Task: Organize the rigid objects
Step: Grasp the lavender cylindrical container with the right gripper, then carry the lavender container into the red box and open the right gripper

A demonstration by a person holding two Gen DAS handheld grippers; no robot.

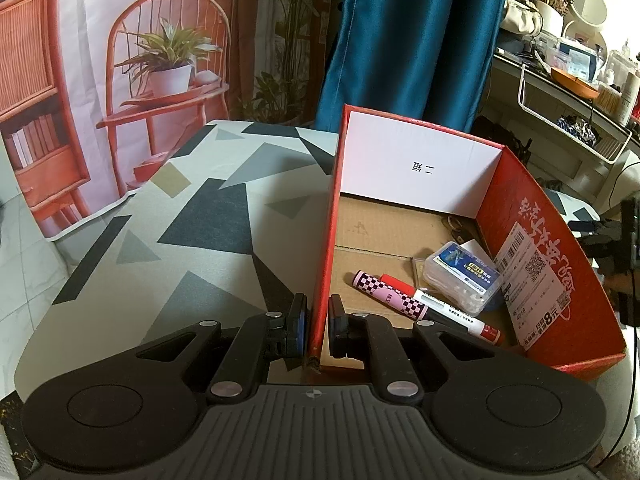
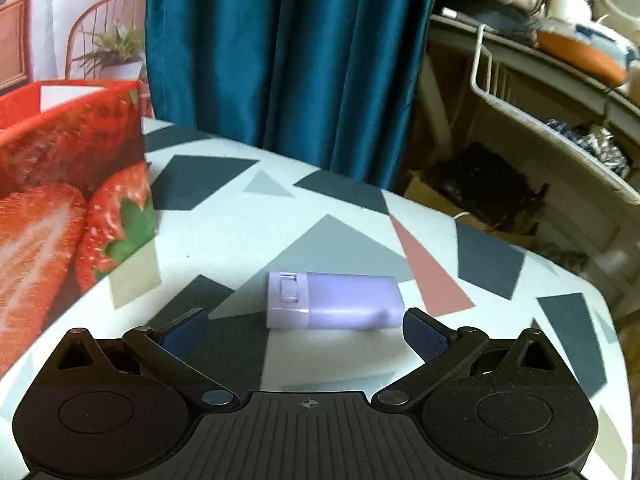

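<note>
Lying flat on the tabletop, a lilac plastic case (image 2: 334, 300) w/ a small slider tab on its left end sits between the wide-spread fingers of the right gripper (image 2: 306, 330); the blue pads (image 2: 424, 334) flank it on both sides w/o touching, jaws fully apart. No writing legible on the case.

To its left in the right wrist view stands the red cardboard box (image 2: 72, 200), outer wall printed w/ strawberry photos, near the case but apart from it.

Left gripper (image 1: 318, 326) has its jaws closed together on the box's near left wall (image 1: 326, 240), one pad outside, one inside. Inside the box, on the brown cardboard floor: a pink-and-black checkered marker (image 1: 390, 296) w/ a pink oval label (text too small to read), a red-capped white marker (image 1: 440, 304) lying just beside and partly under it, and a clear plastic box w/ a blue label (image 1: 462, 276), print not legible, touching the markers' far side. Some small dark items at the back right corner, can't tell what.

White back panel (image 1: 416, 168) carries two characters seen upside down, approx. "一 短". Right inner wall (image 1: 532, 264) is red w/ large white Chinese lettering, a white shipping sticker w/ barcode and QR code, and "8元" printed near the bottom.

Tablecloth (image 1: 200, 220) is pale w/ grey, black, tan shapes. Teal curtain (image 2: 288, 60) hangs behind.
</note>
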